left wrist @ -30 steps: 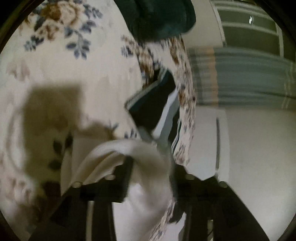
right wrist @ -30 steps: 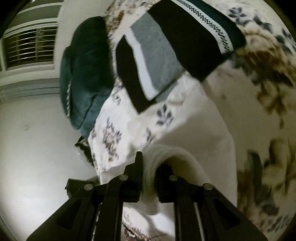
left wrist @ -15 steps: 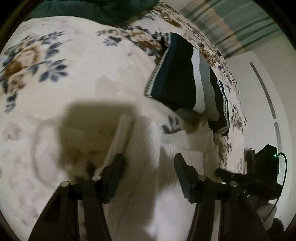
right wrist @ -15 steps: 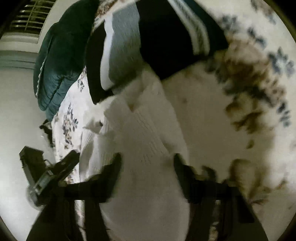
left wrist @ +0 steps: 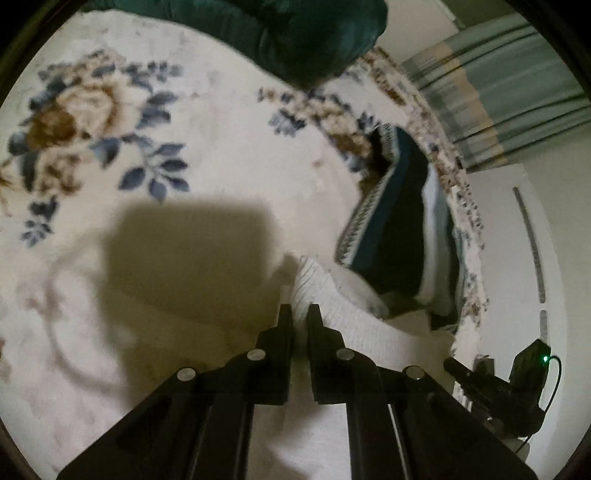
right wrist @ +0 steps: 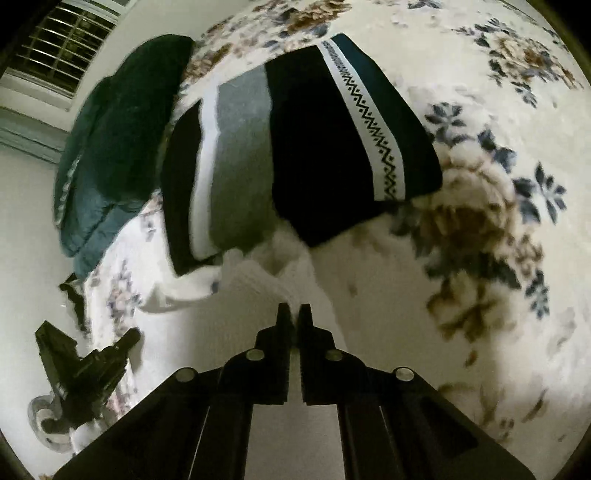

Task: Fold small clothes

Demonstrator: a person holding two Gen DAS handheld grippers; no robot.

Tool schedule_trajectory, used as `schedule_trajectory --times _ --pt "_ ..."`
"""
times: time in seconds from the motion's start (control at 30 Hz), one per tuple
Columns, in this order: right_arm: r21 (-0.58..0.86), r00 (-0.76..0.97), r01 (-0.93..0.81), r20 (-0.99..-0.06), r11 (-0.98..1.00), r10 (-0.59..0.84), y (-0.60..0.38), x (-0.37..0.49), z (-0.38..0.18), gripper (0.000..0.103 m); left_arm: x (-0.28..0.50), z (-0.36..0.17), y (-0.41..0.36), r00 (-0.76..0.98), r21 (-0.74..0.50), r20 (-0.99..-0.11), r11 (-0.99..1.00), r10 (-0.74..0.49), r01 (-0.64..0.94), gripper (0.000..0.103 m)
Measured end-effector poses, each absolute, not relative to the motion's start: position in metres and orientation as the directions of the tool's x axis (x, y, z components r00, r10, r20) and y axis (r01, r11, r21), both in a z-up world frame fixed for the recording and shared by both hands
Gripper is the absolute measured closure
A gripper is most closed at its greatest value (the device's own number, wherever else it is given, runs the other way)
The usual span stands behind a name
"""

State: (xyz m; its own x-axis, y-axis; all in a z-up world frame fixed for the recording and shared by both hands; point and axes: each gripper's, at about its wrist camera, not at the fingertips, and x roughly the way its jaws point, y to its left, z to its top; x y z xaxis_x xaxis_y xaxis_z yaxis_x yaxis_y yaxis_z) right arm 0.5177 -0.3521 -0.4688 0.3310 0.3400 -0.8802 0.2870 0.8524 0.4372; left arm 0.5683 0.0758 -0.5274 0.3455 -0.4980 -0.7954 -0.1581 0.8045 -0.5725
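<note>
A white ribbed knit garment (left wrist: pixel 332 306) lies on the floral bedspread (left wrist: pixel 221 155). My left gripper (left wrist: pixel 298 312) is shut on its ribbed edge. In the right wrist view the same white garment (right wrist: pixel 258 280) lies below a folded dark stack, and my right gripper (right wrist: pixel 293 312) is shut on an edge of it. A folded stack of dark clothes with white, grey and zigzag bands (right wrist: pixel 303 147) lies just beyond the white garment; it also shows in the left wrist view (left wrist: pixel 399 229).
A dark green cushion (left wrist: pixel 303 33) sits at the far side of the bed, also in the right wrist view (right wrist: pixel 122 136). The bed edge runs close to the folded stack. The other gripper shows at the edge of each view (left wrist: pixel 509 387) (right wrist: pixel 81 365). Striped curtains (left wrist: pixel 498 99) hang beyond.
Both grippers were open over the white garment half a second ago. Now both have closed on its edges. A second ago they were shut on it and holding it up.
</note>
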Motion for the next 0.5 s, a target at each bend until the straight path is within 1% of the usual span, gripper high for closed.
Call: schedule_trajectory --times 0.03,0.1,0.17,0.2,0.23,0.27,0.3,0.33,0.37,0.4,0.47,0.5 --pt "0.400 0.306 0.290 -0.900 0.869 0.312 -0.351 0.525 -0.479 0.100 0.570 -0.537 0.076 0.320 -0.566 -0.805 0.808 -0.500 -0.164 0.097" --pt "0.356 0.246 0.285 -0.924 0.890 0.291 -0.347 0.533 -0.496 0.100 0.571 -0.547 0.075 0.271 -0.589 -0.797 0.793 -0.539 -0.156 0.097" --pt "0.360 0.196 0.281 -0.929 0.890 0.314 -0.346 0.534 -0.507 0.099 0.566 -0.547 0.076 0.248 -0.626 -0.773 0.765 -0.583 -0.153 0.092" --pt "0.388 0.182 0.273 -0.919 0.880 0.349 -0.346 0.533 -0.509 0.098 0.562 -0.543 0.079 0.247 -0.662 -0.744 0.734 -0.620 -0.151 0.091" --pt "0.418 0.176 0.273 -0.907 0.866 0.382 -0.349 0.530 -0.507 0.097 0.557 -0.539 0.082 0.244 -0.680 -0.729 0.717 -0.640 -0.154 0.081" --pt "0.444 0.175 0.283 -0.896 0.850 0.409 -0.352 0.526 -0.503 0.090 0.549 -0.531 0.086 0.244 -0.689 -0.720 0.710 -0.649 -0.146 0.076" --pt "0.476 0.174 0.296 -0.879 0.828 0.444 -0.359 0.519 -0.499 0.082 0.540 -0.524 0.091 0.252 -0.701 -0.708 0.700 -0.660 -0.138 0.074" --pt "0.506 0.180 0.306 -0.862 0.806 0.473 -0.365 0.510 -0.492 0.076 0.530 -0.519 0.096 0.259 -0.711 -0.698 0.689 -0.668 -0.137 0.067" --pt "0.524 0.186 0.312 -0.852 0.792 0.490 -0.372 0.499 -0.485 0.065 0.513 -0.511 0.102 0.266 -0.716 -0.692 0.685 -0.671 -0.134 0.062" --pt "0.536 0.188 0.313 -0.844 0.784 0.502 -0.378 0.486 -0.478 0.057 0.500 -0.506 0.106 0.270 -0.715 -0.693 0.687 -0.669 -0.133 0.060" --pt "0.543 0.171 0.311 -0.839 0.780 0.516 -0.383 0.456 -0.470 0.051 0.471 -0.502 0.109 0.255 -0.703 -0.706 0.697 -0.661 -0.138 0.060" --pt "0.550 0.141 0.315 -0.833 0.774 0.535 -0.385 0.434 -0.471 0.050 0.456 -0.503 0.109 0.236 -0.701 -0.710 0.698 -0.663 -0.148 0.060"
